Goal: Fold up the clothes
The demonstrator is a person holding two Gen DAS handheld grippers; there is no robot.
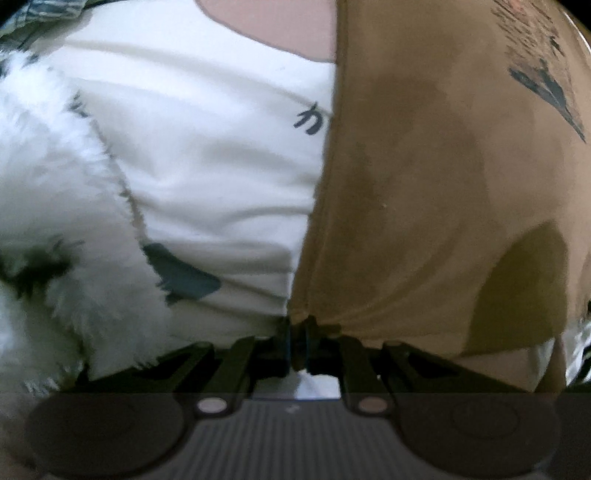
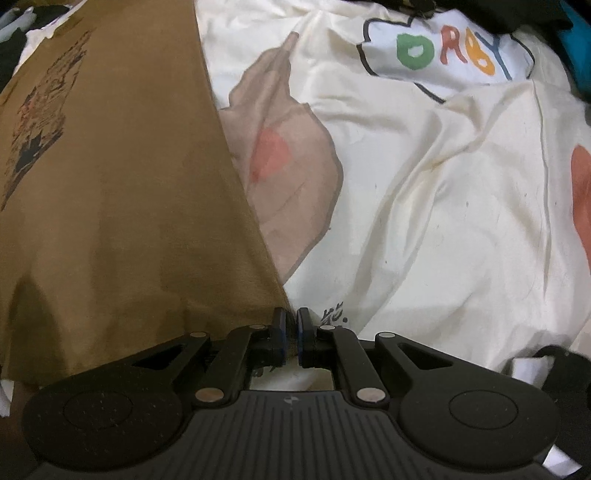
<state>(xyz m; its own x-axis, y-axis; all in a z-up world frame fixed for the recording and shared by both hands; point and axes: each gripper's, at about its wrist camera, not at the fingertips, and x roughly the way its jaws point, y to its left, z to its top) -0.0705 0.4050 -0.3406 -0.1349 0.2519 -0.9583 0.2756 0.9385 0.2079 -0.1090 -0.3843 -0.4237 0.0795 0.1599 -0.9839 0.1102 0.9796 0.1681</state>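
Note:
A brown printed T-shirt hangs stretched between my two grippers. In the left wrist view my left gripper is shut on the shirt's lower left corner, the cloth bunched at the fingertips. In the right wrist view the same shirt fills the left half, and my right gripper is shut on its lower right corner. The shirt's dark print shows near the top of both views. The shirt is held above a white printed bedsheet.
A white fluffy garment lies at the left in the left wrist view. The sheet carries a cartoon print with coloured letters. Dark and blue clothes pile at the far right edge.

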